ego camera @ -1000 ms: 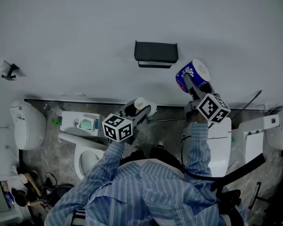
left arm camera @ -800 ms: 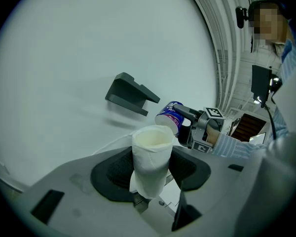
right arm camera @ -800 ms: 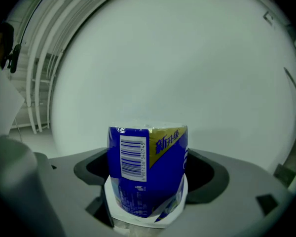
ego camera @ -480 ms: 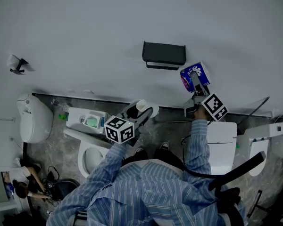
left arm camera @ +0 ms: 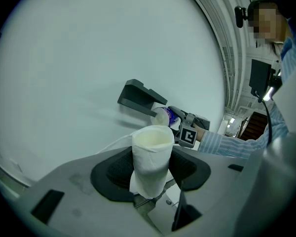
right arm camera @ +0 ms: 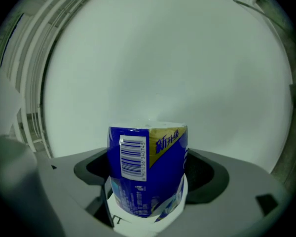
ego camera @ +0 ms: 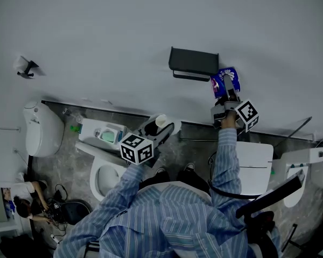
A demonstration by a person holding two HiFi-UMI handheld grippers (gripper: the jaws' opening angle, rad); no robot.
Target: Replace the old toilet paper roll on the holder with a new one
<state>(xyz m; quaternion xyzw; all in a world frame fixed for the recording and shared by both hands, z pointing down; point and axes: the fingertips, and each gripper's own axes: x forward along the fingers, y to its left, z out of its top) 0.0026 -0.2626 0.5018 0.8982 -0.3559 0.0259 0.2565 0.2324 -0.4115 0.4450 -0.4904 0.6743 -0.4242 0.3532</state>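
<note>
The dark wall holder (ego camera: 194, 63) hangs on the pale wall with no roll on it; the left gripper view shows the holder (left arm camera: 140, 97) from the side. My right gripper (ego camera: 226, 86) is shut on the new roll (ego camera: 226, 80), wrapped in blue printed film, close beside the holder's right end. In the right gripper view the new roll (right arm camera: 148, 169) stands between the jaws and faces bare wall. My left gripper (ego camera: 162, 124) is lower and to the left, shut on the old roll (ego camera: 161, 121), a thin white tube of paper (left arm camera: 152, 159) standing upright between the pads.
Below on the grey stone floor stand a toilet bowl (ego camera: 104, 177), a white cistern (ego camera: 254, 168) and another white fixture (ego camera: 40, 130). A small bracket (ego camera: 25, 67) sticks out of the wall at far left. Someone crouches at bottom left (ego camera: 27, 211).
My right gripper has carried the new roll left and down, up to the holder's right end, and has rolled it so its white end no longer shows. The left gripper has stayed put.
</note>
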